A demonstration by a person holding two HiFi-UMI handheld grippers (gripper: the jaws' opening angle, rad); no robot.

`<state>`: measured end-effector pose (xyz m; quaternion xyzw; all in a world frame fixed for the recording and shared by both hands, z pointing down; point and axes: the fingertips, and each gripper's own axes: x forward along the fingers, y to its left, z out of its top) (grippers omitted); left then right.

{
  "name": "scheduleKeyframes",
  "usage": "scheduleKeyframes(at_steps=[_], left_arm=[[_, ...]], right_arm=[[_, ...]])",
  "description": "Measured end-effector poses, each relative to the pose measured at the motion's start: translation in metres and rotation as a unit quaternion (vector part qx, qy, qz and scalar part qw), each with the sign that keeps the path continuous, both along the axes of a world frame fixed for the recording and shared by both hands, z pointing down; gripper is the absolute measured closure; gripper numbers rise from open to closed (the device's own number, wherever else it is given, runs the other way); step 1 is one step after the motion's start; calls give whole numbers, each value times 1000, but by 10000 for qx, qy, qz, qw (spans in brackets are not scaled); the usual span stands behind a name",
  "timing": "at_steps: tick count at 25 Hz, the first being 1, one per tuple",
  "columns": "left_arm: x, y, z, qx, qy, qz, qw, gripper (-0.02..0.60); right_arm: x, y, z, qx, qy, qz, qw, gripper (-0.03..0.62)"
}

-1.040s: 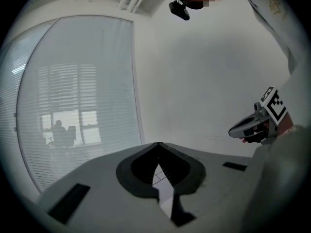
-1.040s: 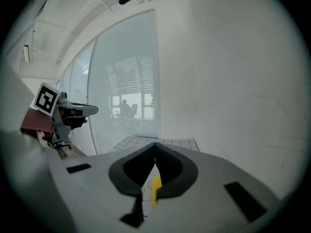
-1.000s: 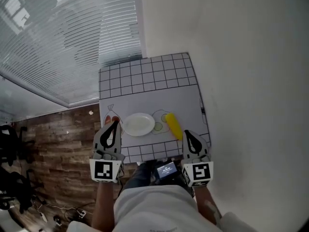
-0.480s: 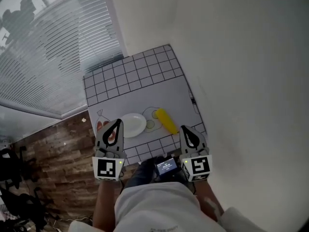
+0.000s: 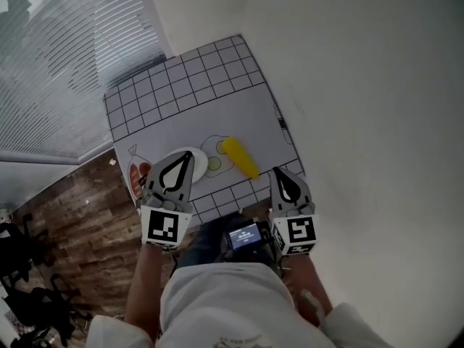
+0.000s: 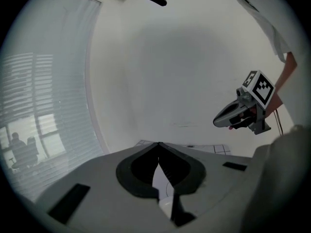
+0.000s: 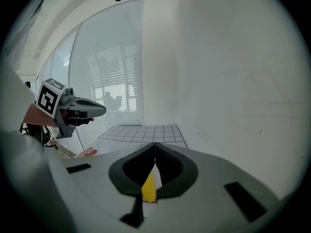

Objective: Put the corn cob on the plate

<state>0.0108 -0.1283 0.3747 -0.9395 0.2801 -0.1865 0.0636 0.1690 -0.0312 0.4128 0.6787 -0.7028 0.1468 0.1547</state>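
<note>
Person's two handheld grippers out front, side by side, well apart. The left gripper has its jaws closed tip to tip w/ nothing between them, nose angled a little inward and slightly below level. Its marker cube sits at the rear, w/ the bare left forearm behind. The right gripper is likewise closed & empty, also pointing slightly downward, w/ the right cube at its back and the right forearm trailing. Each gripper shows in the other's gripper view, off to one side.
</note>
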Motion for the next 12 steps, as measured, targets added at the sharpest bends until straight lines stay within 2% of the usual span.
scheduleKeyframes(at_steps=[8,12], left_arm=[[25,12,45,-83,-458,846,9953,573],[40,16,68,-77,-610,1416,9880,571]], right_arm=[[1,6,30,-218,55,-39,9997,588],[-6,4,55,-288,-59,-207,9994,588]])
